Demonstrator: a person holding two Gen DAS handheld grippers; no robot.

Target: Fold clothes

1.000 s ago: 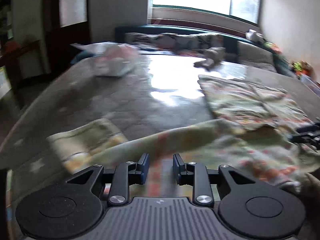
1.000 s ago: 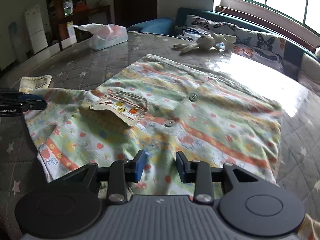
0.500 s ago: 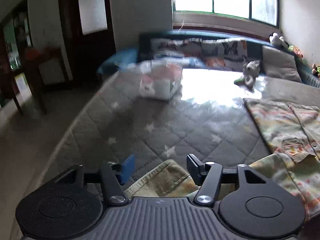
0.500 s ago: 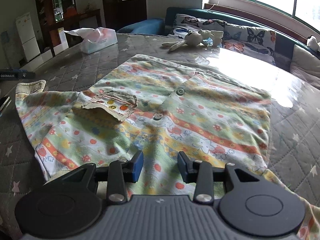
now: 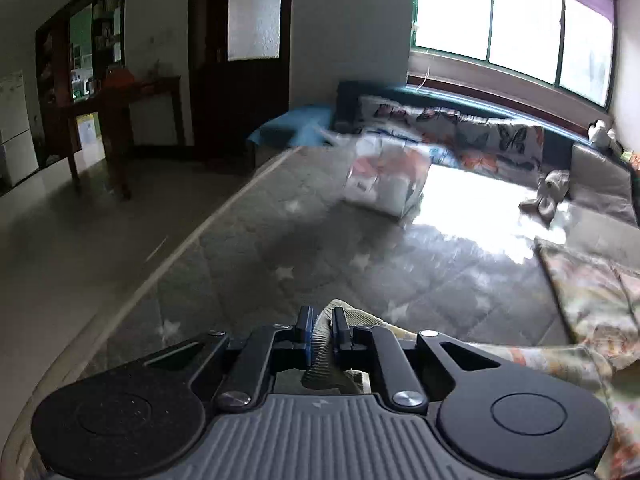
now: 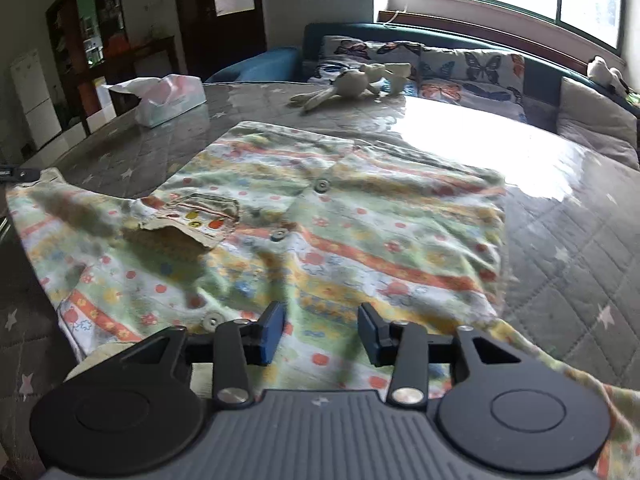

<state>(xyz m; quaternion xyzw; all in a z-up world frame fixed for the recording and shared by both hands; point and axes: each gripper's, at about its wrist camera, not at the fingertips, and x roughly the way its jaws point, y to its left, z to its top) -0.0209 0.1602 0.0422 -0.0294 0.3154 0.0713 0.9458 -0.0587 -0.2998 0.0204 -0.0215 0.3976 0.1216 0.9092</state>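
A child's button shirt [image 6: 340, 220], pale green with orange stripes and a small front pocket [image 6: 192, 224], lies spread on the grey star-quilted mattress [image 6: 580, 240]. Its left sleeve stretches toward the mattress edge. My left gripper [image 5: 321, 320] is closing, and its pads pinch the ribbed beige sleeve cuff [image 5: 320, 346], which stands up between them. In the right wrist view the cuff [image 6: 50, 178] sits at the far left. My right gripper [image 6: 322, 328] hovers over the shirt's near hem; its jaws are opening and no cloth is pressed between them.
A tissue pack [image 6: 172, 100] sits on the far left of the mattress, with a plush rabbit [image 6: 352, 84] at the back. Butterfly cushions [image 6: 460, 68] line the far side under the window. The mattress edge [image 5: 180, 248] drops to the floor on the left, where a wooden table [image 5: 120, 120] stands.
My left gripper swung left off the shirt body to the sleeve end, opened wide over the cuff, then closed on it. My right gripper's jaws widened slightly over the hem.
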